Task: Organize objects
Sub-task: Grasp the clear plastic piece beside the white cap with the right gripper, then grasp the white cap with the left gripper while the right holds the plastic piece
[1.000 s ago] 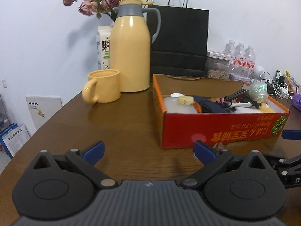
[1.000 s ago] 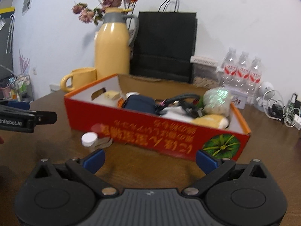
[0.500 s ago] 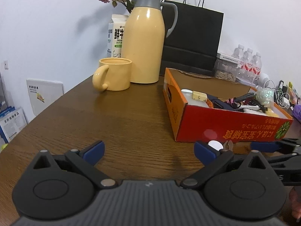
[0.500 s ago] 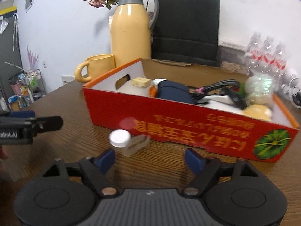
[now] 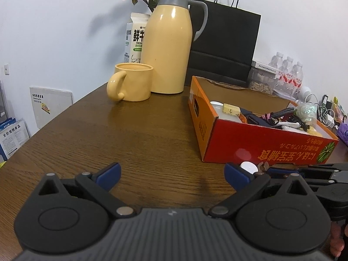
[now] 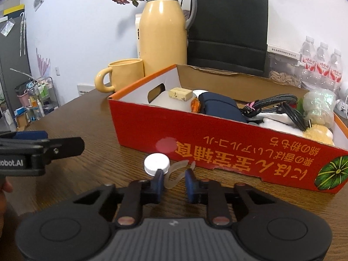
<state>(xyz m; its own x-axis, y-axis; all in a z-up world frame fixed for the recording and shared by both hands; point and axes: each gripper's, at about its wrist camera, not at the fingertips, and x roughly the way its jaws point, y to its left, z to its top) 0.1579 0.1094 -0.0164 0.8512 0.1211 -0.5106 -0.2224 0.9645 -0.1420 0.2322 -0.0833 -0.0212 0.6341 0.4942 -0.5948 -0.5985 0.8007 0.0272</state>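
Note:
A small clear squeeze pouch with a white screw cap (image 6: 157, 164) lies on the brown table in front of the red cardboard box (image 6: 217, 143). My right gripper (image 6: 173, 182) has its blue fingers narrowed around the pouch's clear body, about touching it. The cap also shows in the left wrist view (image 5: 248, 166), behind my right finger. My left gripper (image 5: 171, 174) is wide open and empty over bare table, left of the box (image 5: 261, 150). The box holds a navy pouch (image 6: 219, 106), black cables, a white bottle and other small items.
A yellow thermos (image 5: 168, 50) and yellow mug (image 5: 132, 82) stand at the back left of the box. A milk carton (image 5: 134, 39), a black paper bag (image 5: 226, 43), water bottles (image 5: 287, 76) and a snack jar stand along the wall.
My right gripper has moved forward to the white-capped pouch and its fingers have closed in around it. My left gripper has drawn back and left, staying open.

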